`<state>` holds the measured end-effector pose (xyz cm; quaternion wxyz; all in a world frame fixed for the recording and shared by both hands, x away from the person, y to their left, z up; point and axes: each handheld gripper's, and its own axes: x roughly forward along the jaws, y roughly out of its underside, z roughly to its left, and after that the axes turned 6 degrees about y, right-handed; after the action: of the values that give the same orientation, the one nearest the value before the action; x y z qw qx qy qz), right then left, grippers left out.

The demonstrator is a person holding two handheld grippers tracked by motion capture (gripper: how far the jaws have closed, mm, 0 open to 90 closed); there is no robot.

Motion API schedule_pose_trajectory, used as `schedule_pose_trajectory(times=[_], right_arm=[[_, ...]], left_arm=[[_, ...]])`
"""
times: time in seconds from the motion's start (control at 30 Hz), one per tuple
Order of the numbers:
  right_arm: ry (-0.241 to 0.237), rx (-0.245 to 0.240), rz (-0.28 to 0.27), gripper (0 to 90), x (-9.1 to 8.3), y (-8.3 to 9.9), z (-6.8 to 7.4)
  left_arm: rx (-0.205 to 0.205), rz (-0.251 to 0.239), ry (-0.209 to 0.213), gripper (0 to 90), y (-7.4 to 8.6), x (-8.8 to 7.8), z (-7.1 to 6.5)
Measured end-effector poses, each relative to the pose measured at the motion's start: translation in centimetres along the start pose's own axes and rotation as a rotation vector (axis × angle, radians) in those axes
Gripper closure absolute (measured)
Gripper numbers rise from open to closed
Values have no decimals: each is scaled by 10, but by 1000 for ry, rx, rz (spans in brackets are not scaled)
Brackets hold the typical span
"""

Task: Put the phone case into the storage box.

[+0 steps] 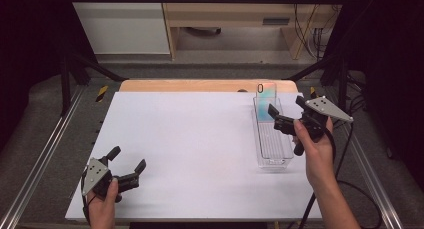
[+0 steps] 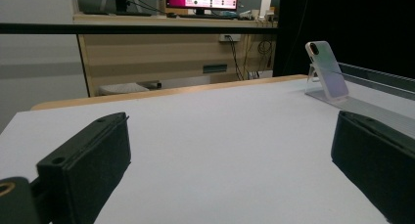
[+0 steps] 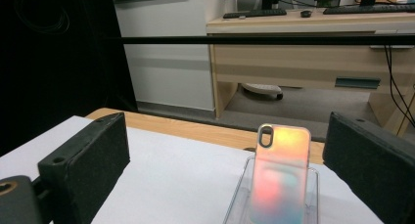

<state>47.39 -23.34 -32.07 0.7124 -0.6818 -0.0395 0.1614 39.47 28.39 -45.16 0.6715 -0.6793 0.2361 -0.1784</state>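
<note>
While the white table (image 1: 190, 149) lies bare around it, the right gripper (image 1: 287, 115) hangs wide open and holds nothing; the iridescent phone case (image 3: 280, 177) leans upright in a clear tray (image 1: 274, 148), ahead between its fingers (image 3: 88, 158). The left gripper (image 1: 127, 159), also open, holds nothing.

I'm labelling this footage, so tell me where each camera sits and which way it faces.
High view: above the near edge, looking forward and down on the table; both forearms, left gripper and right gripper show.
Left gripper view: low at the near left, looking across to the phone case between its open jaws.
Right gripper view: over the clear tray, facing the case and desks beyond, jaws open.
Shared: all three show the case leaning in the tray.
</note>
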Motion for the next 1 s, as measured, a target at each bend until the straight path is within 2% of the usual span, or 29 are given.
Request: schedule_pose_trajectory(times=[0.17, 0.37, 0.5, 0.7, 0.77, 1.0], right_arm=[[5, -3, -10, 37, -6, 5, -6], [2, 9, -22, 38, -16, 13, -15], [2, 6, -32, 39, -23, 18, -23], [8, 10, -37, 40, -33, 24, -33], [7, 13, -40, 41, -36, 26, -35], [13, -4, -33, 40, -45, 35, -42]], left_arm=[[10, 7, 14, 8, -5, 0, -2], [6, 14, 10, 8, -7, 1, 2], [19, 21, 5, 8, -8, -6, 2], [0, 0, -3, 8, -6, -15, 8], [-19, -19, -4, 8, -7, -18, 10], [-23, -26, -12, 8, -6, -22, 12]])
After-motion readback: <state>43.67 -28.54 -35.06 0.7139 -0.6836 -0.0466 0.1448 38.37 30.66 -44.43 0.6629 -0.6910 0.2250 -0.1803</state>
